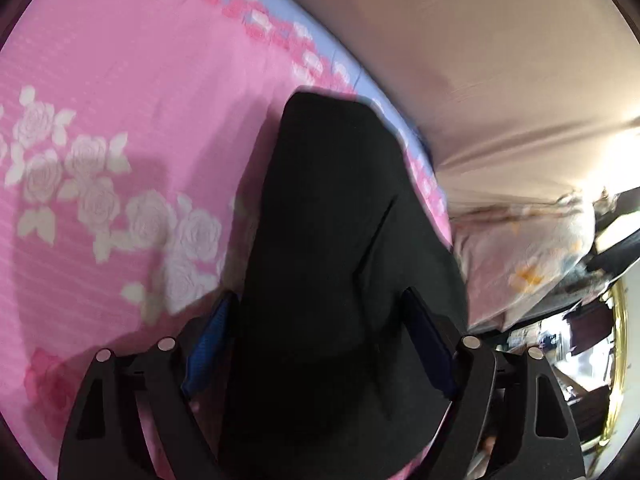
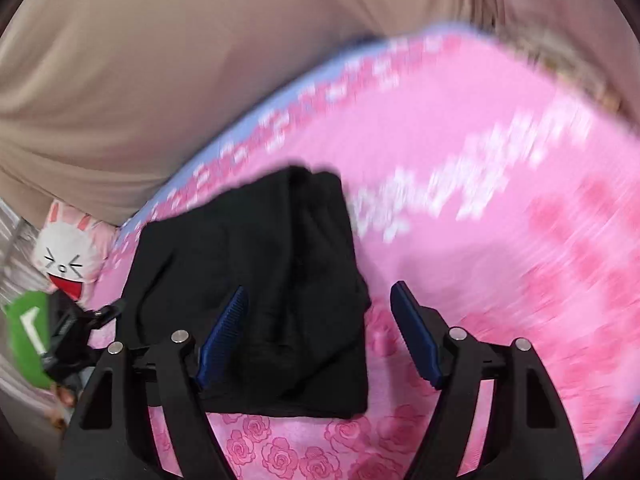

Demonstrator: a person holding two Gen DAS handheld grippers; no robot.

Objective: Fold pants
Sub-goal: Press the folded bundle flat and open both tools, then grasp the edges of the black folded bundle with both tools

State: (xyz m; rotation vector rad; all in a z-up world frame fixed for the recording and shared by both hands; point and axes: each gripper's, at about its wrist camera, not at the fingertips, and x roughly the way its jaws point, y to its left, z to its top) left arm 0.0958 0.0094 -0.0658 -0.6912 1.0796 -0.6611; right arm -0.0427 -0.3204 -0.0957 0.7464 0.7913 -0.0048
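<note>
Soft black pants (image 2: pixel 256 280) lie folded in a thick rectangle mid-frame on my pink rose-print bed (image 2: pixel 500 240). My left gripper (image 1: pixel 320 320) gapes wide, ribbed blue pads straddling the cloth, gripping nothing. My right gripper (image 2: pixel 320 312) is wide open too, empty.

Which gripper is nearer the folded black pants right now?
Left. The left gripper has its open blue-padded fingers straddling the folded black pants. The right gripper is open over the pants' right edge, one finger above the pink floral bedsheet.
</note>
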